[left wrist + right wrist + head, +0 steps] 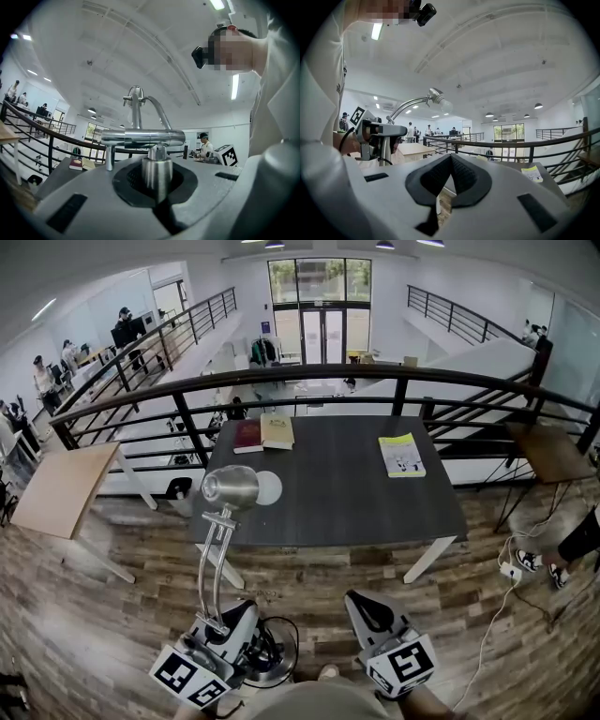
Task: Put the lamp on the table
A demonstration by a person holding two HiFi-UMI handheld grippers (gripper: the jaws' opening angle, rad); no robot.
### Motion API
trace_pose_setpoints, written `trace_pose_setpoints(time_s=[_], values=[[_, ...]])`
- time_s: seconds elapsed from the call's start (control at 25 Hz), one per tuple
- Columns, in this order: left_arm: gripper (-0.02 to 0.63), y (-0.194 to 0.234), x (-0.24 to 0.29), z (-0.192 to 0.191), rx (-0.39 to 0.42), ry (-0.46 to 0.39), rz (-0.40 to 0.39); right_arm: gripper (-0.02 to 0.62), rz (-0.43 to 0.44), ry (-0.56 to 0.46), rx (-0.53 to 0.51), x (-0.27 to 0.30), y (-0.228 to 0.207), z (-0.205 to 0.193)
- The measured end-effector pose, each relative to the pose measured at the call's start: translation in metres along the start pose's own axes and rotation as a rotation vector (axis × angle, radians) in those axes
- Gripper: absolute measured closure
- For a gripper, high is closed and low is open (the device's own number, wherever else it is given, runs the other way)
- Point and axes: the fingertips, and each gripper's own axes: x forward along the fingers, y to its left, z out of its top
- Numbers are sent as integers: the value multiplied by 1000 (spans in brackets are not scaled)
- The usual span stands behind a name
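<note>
At the mezzanine rail: my left tongs point(223, 632) are clamped shut on the lamp point(230, 487), the pads pressed on either side of its short silver post just above the round base. In the left gripper view the post stands upright in the dark notch of the tongs point(157, 194), with the lamp's point(143, 138) crossbar and curved arm rising over it. The lamp is carried in the air over the plank floor point(112, 606), on my side of the dark bench point(337, 488) and not resting on it. From the head view its chrome head and white bulb overlap the bench's near left corner (the base hangs well short of the edge, cord looped beside it). My right tongs point(364, 604) are level beside the left pair, tips closed against each other with nothing between them. The right gripper view shows the black pads point(461, 180) meeting in a point, and off to its left the lamp's head point(437, 96) held up by the left tongs point(375, 133). On the bench's far side lie two books point(264, 433) side by side near the left corner and a yellow booklet point(401, 455) toward the right. A black railing point(309, 377) curves behind the bench, with the lower hall beyond.
</note>
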Motion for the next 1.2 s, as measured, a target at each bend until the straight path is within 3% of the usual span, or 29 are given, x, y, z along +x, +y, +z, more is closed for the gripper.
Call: trace_pose_setpoints(time_s=[0.72,1.2], values=[[603,-31,50,-9,31,14,9,597,-27,-9,24,-36,-62,-22],[603,-8,80,-22,19,17,-21,597,-57,-7,10,-21,-85,-33]])
